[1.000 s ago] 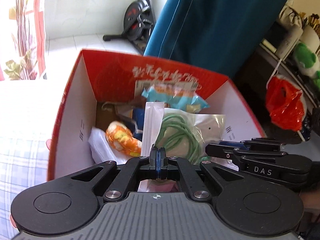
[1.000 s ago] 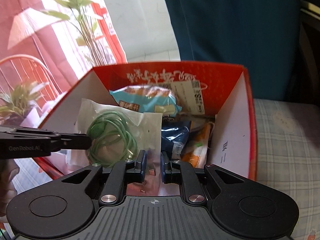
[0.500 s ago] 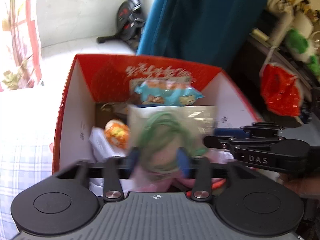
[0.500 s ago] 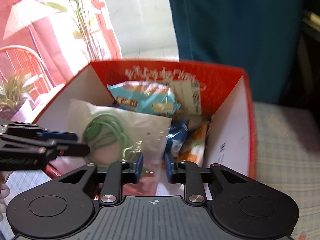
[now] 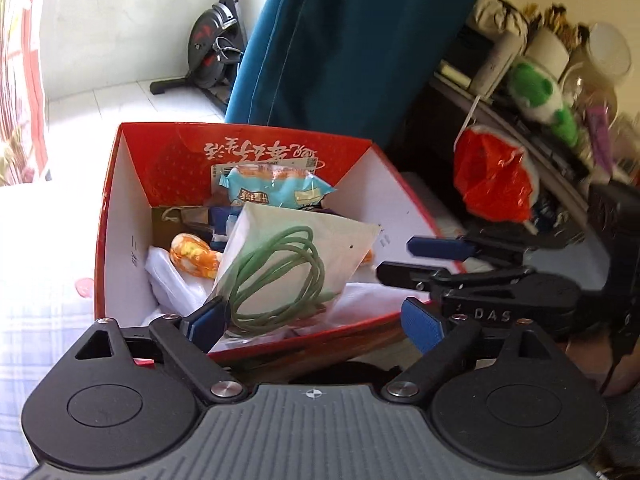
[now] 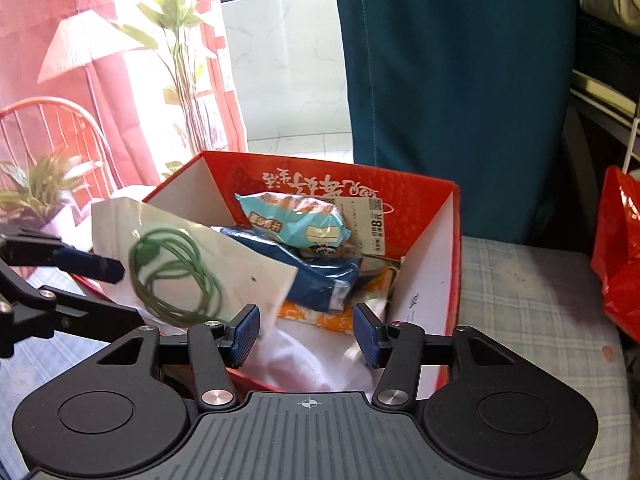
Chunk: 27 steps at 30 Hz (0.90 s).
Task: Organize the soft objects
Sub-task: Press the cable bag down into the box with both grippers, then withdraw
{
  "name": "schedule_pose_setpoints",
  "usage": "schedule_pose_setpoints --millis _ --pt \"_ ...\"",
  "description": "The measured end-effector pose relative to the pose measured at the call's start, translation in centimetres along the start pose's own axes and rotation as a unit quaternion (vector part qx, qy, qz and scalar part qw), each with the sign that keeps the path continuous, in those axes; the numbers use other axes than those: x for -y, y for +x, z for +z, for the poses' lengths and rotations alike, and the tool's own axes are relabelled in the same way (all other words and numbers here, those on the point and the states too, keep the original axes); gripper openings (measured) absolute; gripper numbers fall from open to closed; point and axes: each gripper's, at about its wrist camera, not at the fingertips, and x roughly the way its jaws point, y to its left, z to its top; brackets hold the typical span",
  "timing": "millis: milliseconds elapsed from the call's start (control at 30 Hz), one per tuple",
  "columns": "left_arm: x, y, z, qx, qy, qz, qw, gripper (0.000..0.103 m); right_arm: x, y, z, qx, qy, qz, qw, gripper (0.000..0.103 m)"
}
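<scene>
Here the left tongs [image 5: 316,322] are spreading wide with nothing pinched, the clear pouch holding a coiled green cable [image 5: 280,268] lying loose atop the clutter in the red cardboard box [image 5: 120,232], its lower edge just beside the left blue pad. The right tongs [image 6: 306,334] are opening too, about halfway, gripping nothing above white plastic. To finish the release well, I judge both should lift clear without snagging the pouch, which leans toward the box's left wall.

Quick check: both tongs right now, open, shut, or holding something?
Left tongs: opening, holding nothing; the cable pouch lies loose in the red box.
Right tongs: opening, holding nothing.
</scene>
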Motion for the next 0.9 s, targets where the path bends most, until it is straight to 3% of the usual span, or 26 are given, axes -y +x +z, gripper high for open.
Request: schedule_pose_setpoints --millis 267,400,533,733,900 --pt "-1.1 0.9 0.0 0.002 -0.028 0.007 0.9996 0.088 -1.1 2.0 0.7 0.001 0.049 0.024 0.999 0.045" --pt "-2.4 1.8 0.4 -0.003 -0.042 0.002 0.9991 0.087 -1.2 4.2 0.8 -0.015 0.063 0.018 0.998 0.045" --pt "-4.0 2.8 0.6 -0.007 -0.066 -0.013 0.9977 0.076 -0.9 6.0 0.5 -0.033 0.078 0.027 0.996 0.045" --pt "-4.4 4.2 0.8 -0.015 -0.073 -0.020 0.9970 0.073 -0.8 7.5 0.3 -0.057 0.083 0.029 0.995 0.044" --pt "-4.8 4.5 0.9 -0.019 -0.080 -0.028 0.9962 0.073 -0.8 8.5 0.7 -0.079 0.068 0.020 0.994 0.024"
